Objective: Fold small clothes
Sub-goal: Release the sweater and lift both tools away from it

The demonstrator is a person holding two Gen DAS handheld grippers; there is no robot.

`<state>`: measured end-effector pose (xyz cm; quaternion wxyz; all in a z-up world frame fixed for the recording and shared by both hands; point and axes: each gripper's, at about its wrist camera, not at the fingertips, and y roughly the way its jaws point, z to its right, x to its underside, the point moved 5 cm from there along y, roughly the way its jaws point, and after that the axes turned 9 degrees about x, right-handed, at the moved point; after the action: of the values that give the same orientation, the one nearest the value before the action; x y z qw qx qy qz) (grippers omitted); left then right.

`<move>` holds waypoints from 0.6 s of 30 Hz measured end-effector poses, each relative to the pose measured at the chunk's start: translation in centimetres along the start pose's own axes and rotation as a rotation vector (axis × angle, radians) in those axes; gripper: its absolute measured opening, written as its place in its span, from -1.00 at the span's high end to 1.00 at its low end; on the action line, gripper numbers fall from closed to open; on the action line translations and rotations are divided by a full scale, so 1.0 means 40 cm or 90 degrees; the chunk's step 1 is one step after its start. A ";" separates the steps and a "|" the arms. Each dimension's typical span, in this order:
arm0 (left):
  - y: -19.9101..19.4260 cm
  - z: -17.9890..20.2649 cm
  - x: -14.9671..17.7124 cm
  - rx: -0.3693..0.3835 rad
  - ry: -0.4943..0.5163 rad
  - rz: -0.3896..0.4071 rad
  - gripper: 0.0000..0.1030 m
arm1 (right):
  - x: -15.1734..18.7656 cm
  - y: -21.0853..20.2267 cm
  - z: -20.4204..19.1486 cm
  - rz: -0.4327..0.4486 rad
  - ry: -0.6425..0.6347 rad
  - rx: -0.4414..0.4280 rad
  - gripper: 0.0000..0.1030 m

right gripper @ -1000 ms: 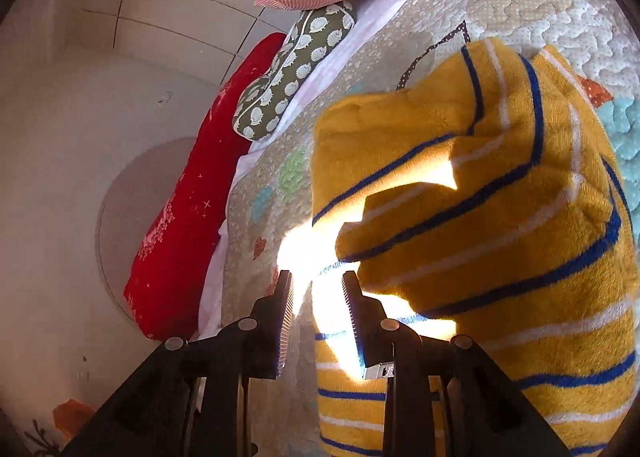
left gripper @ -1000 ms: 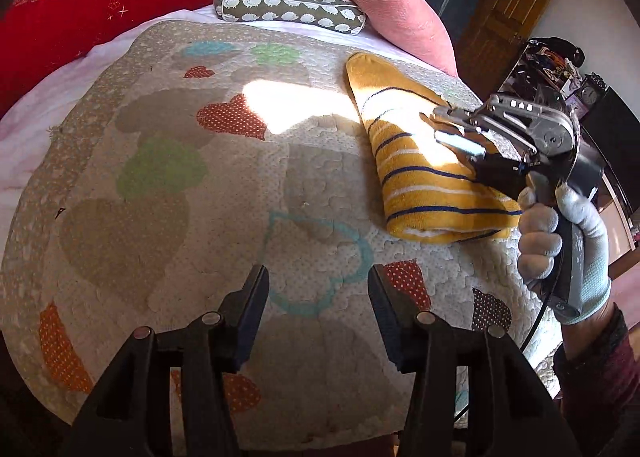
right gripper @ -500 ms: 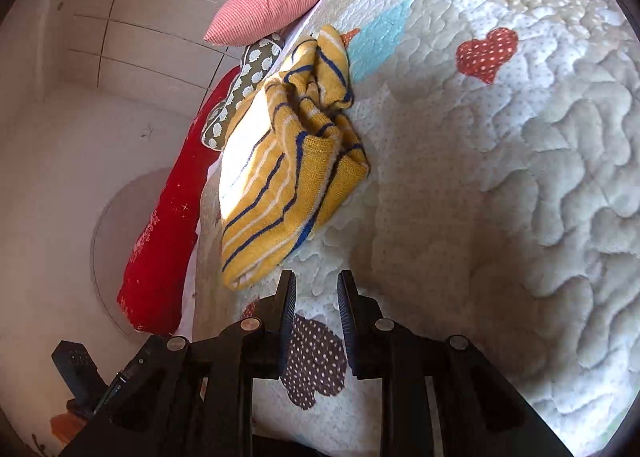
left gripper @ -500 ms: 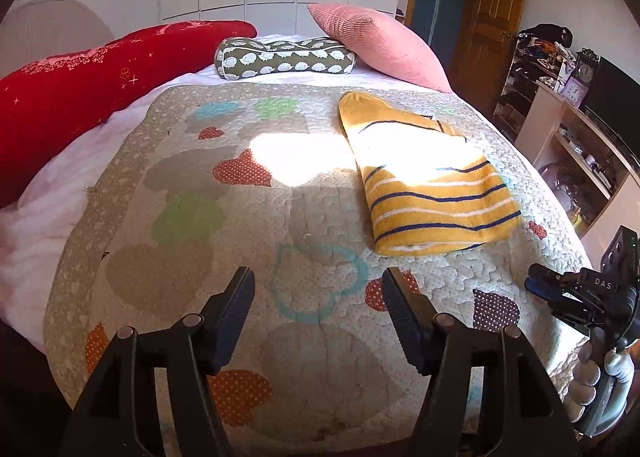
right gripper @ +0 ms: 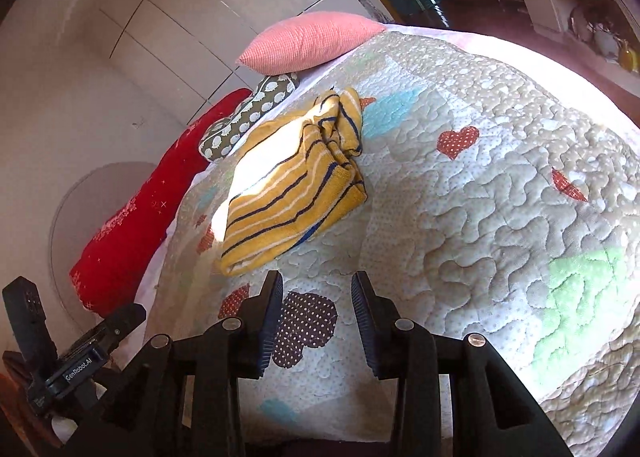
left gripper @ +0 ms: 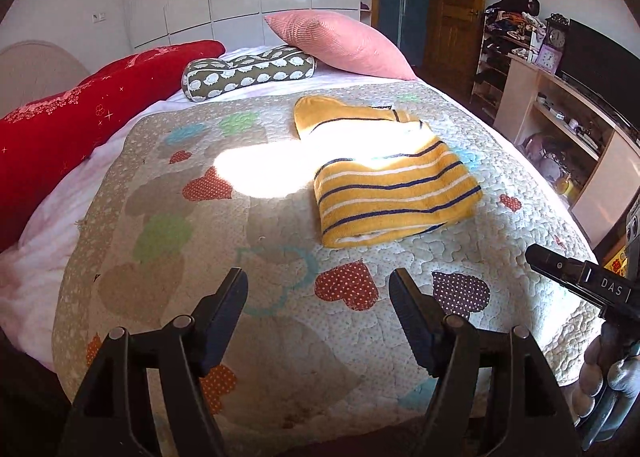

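A yellow garment with blue and white stripes (left gripper: 384,181) lies folded on the quilted bedspread (left gripper: 168,249), right of centre, partly in a sun patch. It also shows in the right wrist view (right gripper: 292,185). My left gripper (left gripper: 318,289) is open and empty above the near edge of the bed, well short of the garment. My right gripper (right gripper: 316,293) is open and empty near the bed's corner, apart from the garment; its body shows at the right edge of the left wrist view (left gripper: 580,281).
A red pillow (left gripper: 72,117), a grey patterned bolster (left gripper: 248,73) and a pink pillow (left gripper: 336,45) lie at the head of the bed. A shelf unit (left gripper: 560,113) with a screen stands to the right. A wooden door (left gripper: 456,1) is behind.
My right gripper has let go of the garment and pulled back to the bed's corner, and its jaws have opened wider. My left gripper has drawn back and tilted up.
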<state>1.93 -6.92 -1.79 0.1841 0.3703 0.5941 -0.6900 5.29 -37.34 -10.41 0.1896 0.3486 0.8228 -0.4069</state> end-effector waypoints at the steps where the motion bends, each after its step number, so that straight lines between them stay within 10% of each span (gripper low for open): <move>1: 0.000 0.001 0.001 0.000 0.000 0.000 -0.41 | 0.002 0.008 -0.009 -0.001 -0.008 0.005 0.25; 18: 0.010 -0.011 0.014 0.007 -0.015 -0.012 -0.41 | 0.064 0.075 -0.042 -0.049 -0.039 0.028 0.18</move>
<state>1.97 -6.51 -2.45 0.1829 0.3573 0.5915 -0.6993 5.68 -33.64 -12.57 0.1913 0.3084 0.8203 -0.4421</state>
